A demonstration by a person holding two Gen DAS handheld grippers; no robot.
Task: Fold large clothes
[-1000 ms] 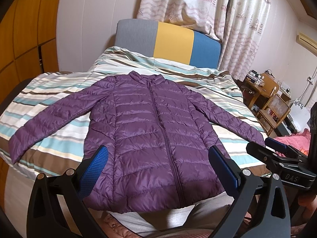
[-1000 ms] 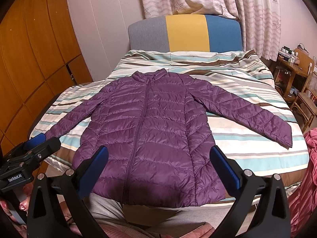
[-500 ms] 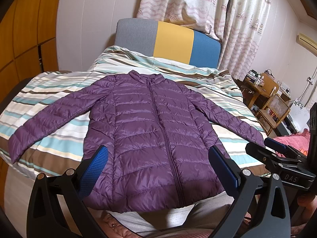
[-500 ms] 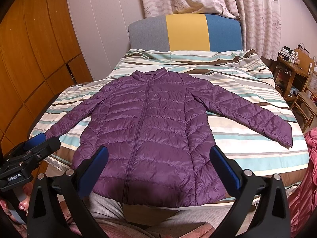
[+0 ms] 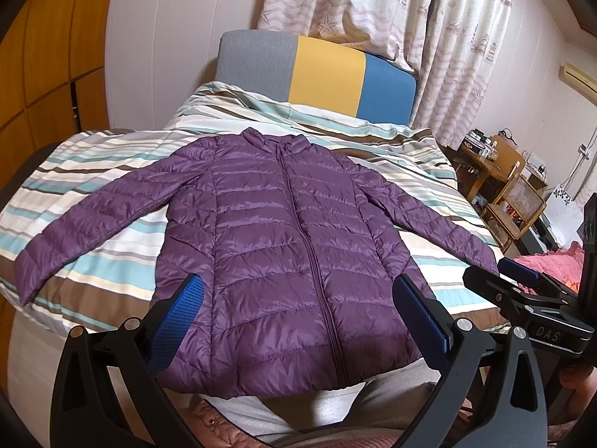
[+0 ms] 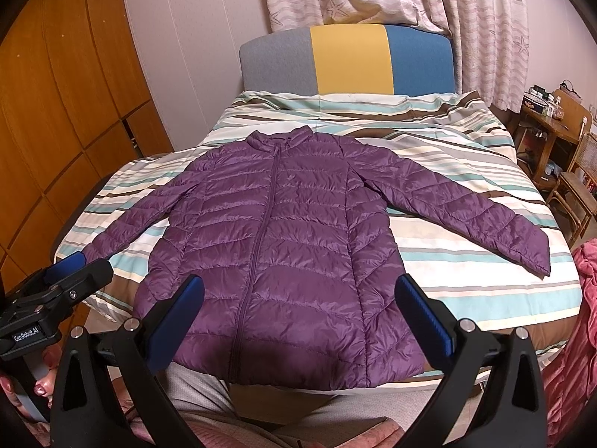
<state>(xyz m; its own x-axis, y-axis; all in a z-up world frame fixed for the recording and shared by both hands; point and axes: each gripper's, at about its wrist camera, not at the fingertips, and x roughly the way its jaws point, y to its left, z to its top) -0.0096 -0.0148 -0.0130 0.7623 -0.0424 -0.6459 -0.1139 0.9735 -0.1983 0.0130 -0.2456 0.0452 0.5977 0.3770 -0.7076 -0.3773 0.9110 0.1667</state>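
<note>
A purple quilted puffer jacket (image 5: 283, 254) (image 6: 276, 254) lies flat and zipped on the striped bed, collar toward the headboard, both sleeves spread outward. Its hem hangs at the near edge. My left gripper (image 5: 298, 310) hovers open above the hem with nothing between its blue pads. My right gripper (image 6: 298, 310) is open too, held over the hem from the right side. Each gripper also shows in the other's view: the right gripper (image 5: 522, 291) by the right cuff, the left gripper (image 6: 67, 280) by the left cuff.
The bed (image 6: 466, 261) has a striped cover and a grey, yellow and blue headboard (image 6: 350, 61). Wooden wardrobe doors (image 6: 56, 119) stand on the left. A wooden desk and chair (image 5: 511, 186) are on the right. A pink blanket (image 6: 574, 336) lies by the bed's right side.
</note>
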